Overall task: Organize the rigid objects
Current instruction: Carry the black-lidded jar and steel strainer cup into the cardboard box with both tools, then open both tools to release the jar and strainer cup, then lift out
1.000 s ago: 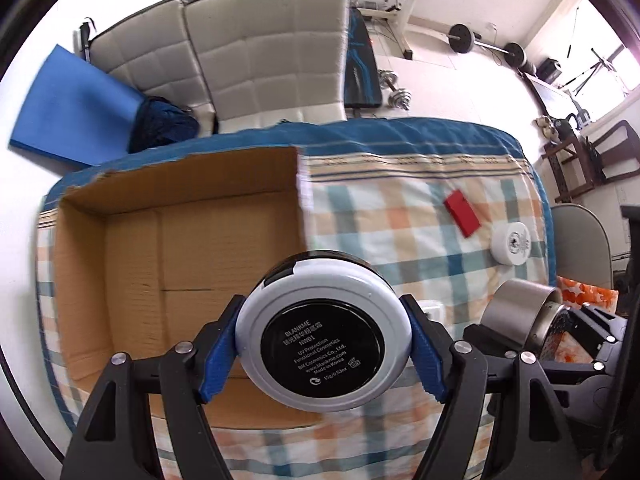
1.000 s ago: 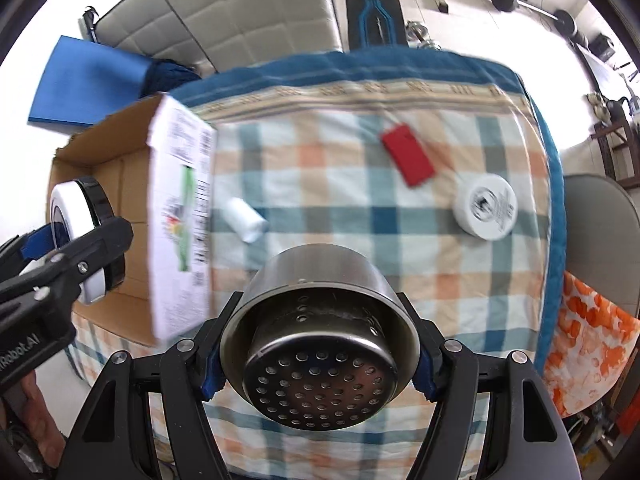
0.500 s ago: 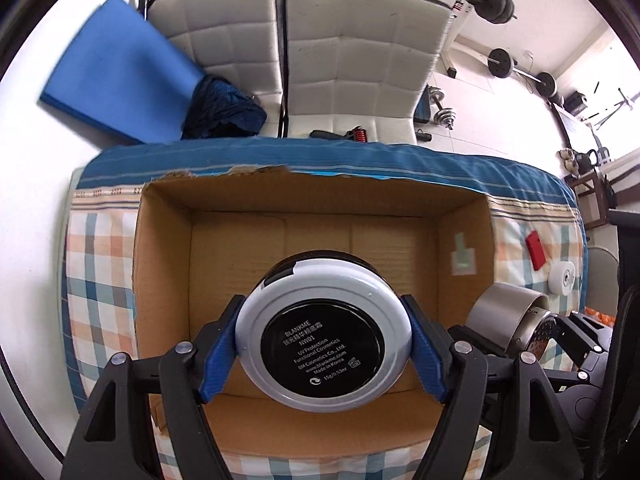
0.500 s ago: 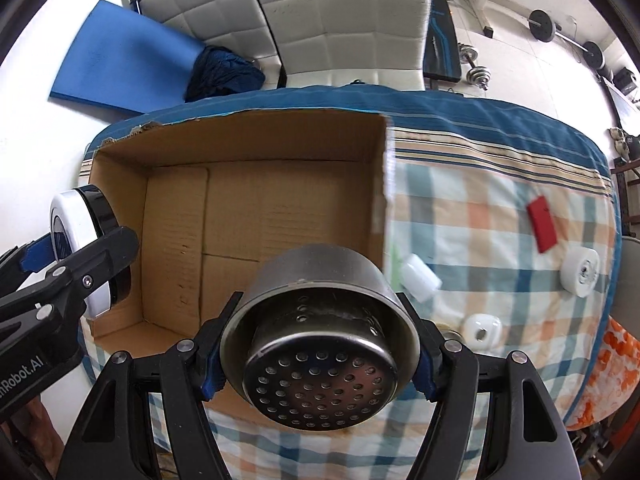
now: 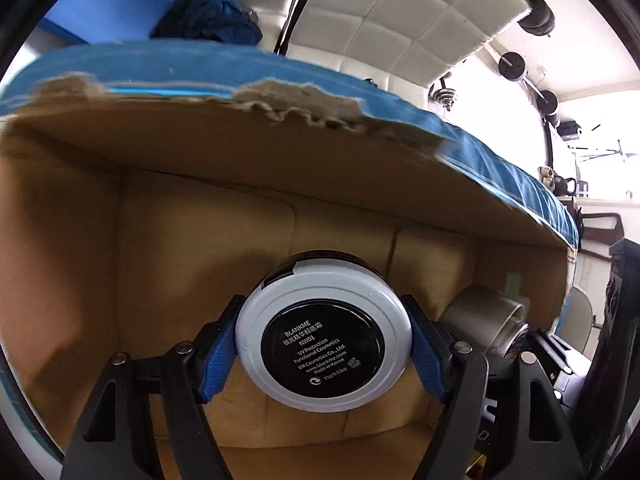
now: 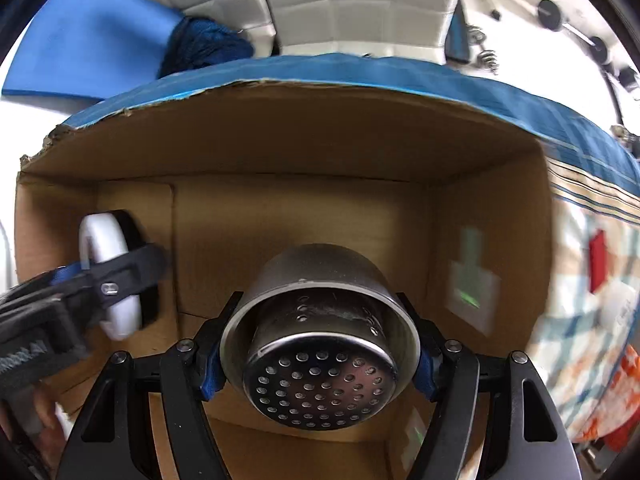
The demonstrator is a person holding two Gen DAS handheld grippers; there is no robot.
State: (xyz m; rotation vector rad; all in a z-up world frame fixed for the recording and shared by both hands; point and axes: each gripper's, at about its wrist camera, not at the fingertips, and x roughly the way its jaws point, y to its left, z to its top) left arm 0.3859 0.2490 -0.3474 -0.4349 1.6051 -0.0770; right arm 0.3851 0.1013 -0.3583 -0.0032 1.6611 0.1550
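My left gripper [image 5: 323, 344] is shut on a round white cosmetic compact [image 5: 323, 336] with a black label on its underside, held low inside the open cardboard box [image 5: 200, 240]. My right gripper [image 6: 318, 364] is shut on a steel perforated strainer cup [image 6: 320, 344], also down inside the box [image 6: 320, 216]. In the right wrist view the compact [image 6: 106, 276] and the left gripper [image 6: 108, 280] sit at the box's left side. In the left wrist view the steel cup [image 5: 484, 324] shows at the right.
The box has a torn far rim and stands on a checked cloth with a blue border [image 6: 580, 272]. On the cloth right of the box lie a red block [image 6: 598, 266] and a white round thing [image 6: 618, 306]. White padded seats [image 6: 360, 8] stand behind.
Both grippers moved from above the cloth to over the box, then sank into it, each keeping its object. The box walls now fill both views.
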